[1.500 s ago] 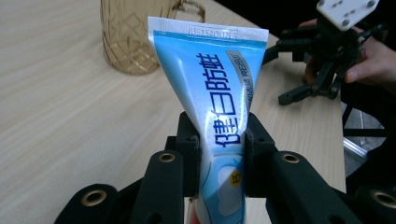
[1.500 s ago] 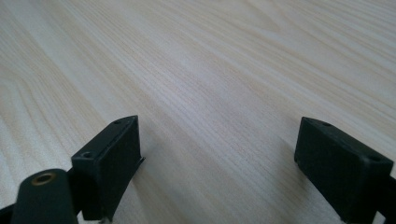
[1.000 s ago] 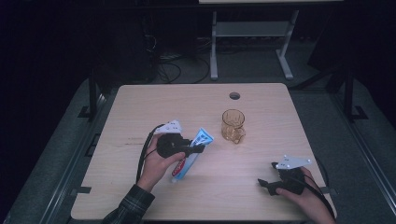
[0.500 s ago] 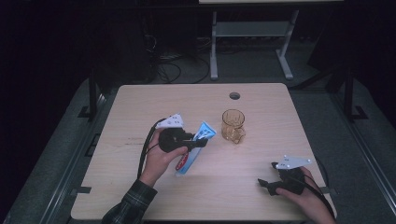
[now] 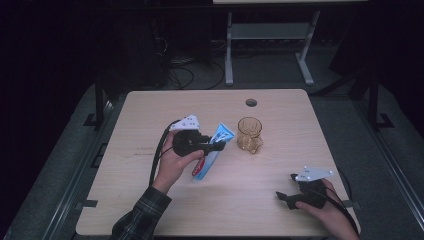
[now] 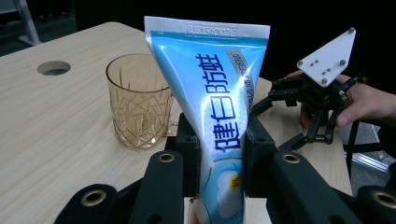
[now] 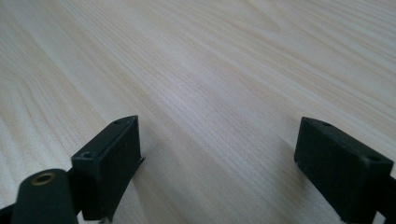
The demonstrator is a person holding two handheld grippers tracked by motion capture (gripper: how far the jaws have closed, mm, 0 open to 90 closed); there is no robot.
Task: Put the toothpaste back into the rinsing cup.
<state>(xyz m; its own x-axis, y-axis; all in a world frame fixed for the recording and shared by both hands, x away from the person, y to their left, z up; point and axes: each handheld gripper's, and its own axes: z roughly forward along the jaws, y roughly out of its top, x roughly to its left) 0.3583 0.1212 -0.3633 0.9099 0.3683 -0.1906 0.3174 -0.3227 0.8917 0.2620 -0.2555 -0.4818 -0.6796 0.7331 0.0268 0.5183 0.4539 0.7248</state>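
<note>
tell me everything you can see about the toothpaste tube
The toothpaste tube is a soft, glossy blue and white tube with dark blue Chinese lettering and a flat crimped end stamped with a code. That crimped end points up and away; in the high view a red band shows near its lower end. The left gripper clamps it across the middle, jaws pressed on both sides. It sits just beside the amber glass, not touching it.

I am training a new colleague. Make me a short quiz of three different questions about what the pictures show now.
1. True or false: the left gripper is shut on the toothpaste tube.
2. What stands on the table beside the tube: A a glass cup, B a plate, C a bottle?
3. Fill in: the right gripper has its jaws ____.

Key: 1 true; 2 A; 3 open, with nothing between them.
</note>
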